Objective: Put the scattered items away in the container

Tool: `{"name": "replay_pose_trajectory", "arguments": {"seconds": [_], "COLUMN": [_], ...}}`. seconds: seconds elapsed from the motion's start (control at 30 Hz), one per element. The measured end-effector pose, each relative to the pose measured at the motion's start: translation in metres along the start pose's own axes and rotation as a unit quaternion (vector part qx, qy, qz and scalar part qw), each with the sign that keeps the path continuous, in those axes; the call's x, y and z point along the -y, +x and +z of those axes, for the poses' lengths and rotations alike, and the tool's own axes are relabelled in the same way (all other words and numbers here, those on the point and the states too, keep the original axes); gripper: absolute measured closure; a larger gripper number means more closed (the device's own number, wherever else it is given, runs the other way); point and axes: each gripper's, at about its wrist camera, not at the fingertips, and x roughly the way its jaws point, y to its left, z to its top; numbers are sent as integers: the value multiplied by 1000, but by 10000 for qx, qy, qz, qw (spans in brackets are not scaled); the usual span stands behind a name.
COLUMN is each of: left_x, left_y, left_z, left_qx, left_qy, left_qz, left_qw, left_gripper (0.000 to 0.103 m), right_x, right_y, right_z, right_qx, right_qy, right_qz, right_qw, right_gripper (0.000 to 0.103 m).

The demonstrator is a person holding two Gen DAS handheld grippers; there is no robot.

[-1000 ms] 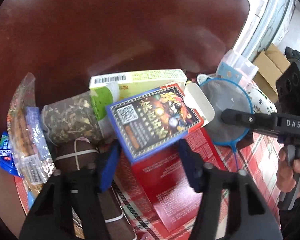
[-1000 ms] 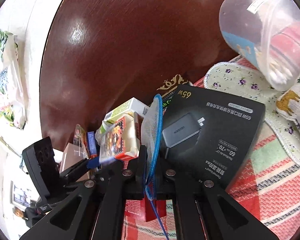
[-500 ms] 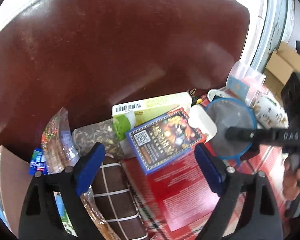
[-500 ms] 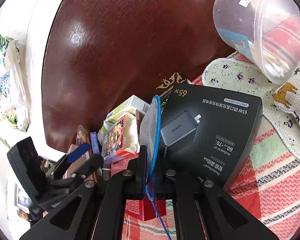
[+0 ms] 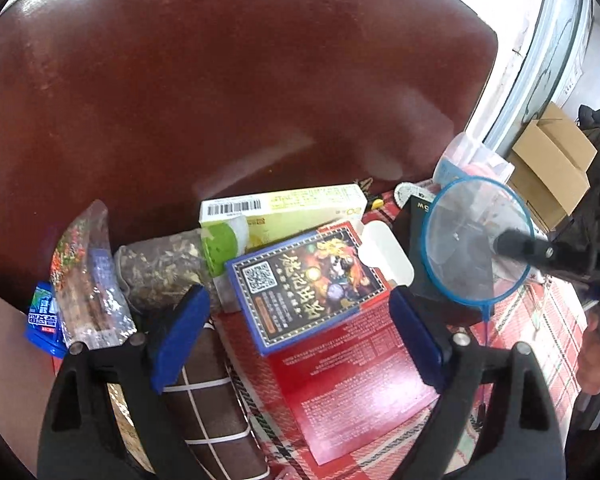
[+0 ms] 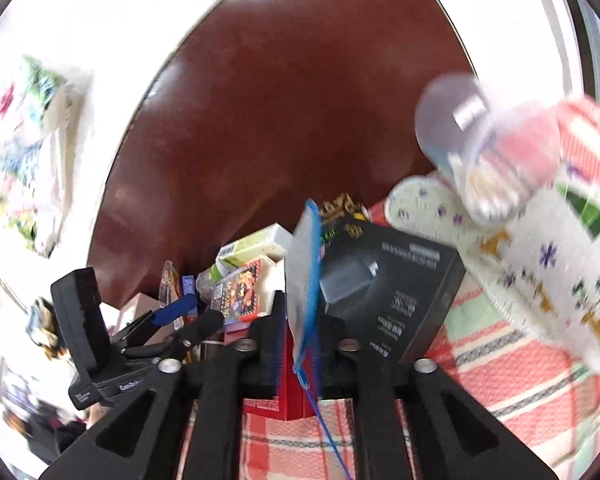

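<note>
Two tongs differ: the left tongs (image 5: 296, 344), spread apart, straddle the playing-card box (image 5: 308, 280) dead ahead, its long axis crosswise, while the right tongs (image 6: 302, 344) clamp the blue mesh strainer (image 6: 304, 280).

Red box (image 5: 352, 392) partly covered by card box (image 5: 312, 280). Brown roll (image 5: 212, 412) cut off at lower edge. Black charger box (image 5: 416, 240) largely hidden behind blue net (image 5: 476, 240). Right wrist view blurred: swab jar (image 6: 488, 148) smeared, charger box print unreadable.
</note>
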Motion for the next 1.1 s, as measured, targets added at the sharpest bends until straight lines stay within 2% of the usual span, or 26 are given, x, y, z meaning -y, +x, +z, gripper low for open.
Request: {"name": "replay_pose_trajectory", "arguments": {"seconds": [0.07,0.2,0.4,0.43,0.53,0.67,0.77,0.9,0.97,1.03,1.07,1.1], "left_x": [5,10,32,36,44,64,80,96,103,111,118,123], "left_y": [1,-2,-27,-29,-27,-14,-7,-1,2,7,11,13], "left_z": [1,2,4,3,2,-11,-23,-30,-30,-30,-29,-28], "left_qx": [17,45,261,263,249,52,-90,-145,-172,-143,-159,-181], "left_qy": [9,42,245,267,160,273,460,466,385,392,437,442], "left_qz": [-65,-148,-832,-1049,-1398,-1472,-1453,-1572,-1759,-1767,-1704,-1624], "left_qw": [10000,9999,9959,9938,9897,9887,9883,9864,9835,9834,9843,9856], "left_gripper": [12,13,13,13,13,13,13,13,13,13,14,20], "right_x": [2,3,-7,-8,-5,8,14,13,12,12,12,13], "right_y": [-1,5,-12,-17,-15,1,12,18,17,18,18,19], "right_z": [1,0,-1,0,3,-1,-3,2,4,7,7,8], "right_qx": [37,-49,131,150,23,-314,-563,-688,-705,-782,-823,-862], "right_qy": [107,138,104,91,83,272,487,446,414,409,438,463], "right_qz": [213,307,660,715,587,592,816,819,822,789,797,833], "right_qw": [9997,9994,9977,9973,9982,9974,9939,9933,9933,9930,9925,9917], "right_gripper": [90,90,92,92,92,92,92,92,91,86,78,73]}}
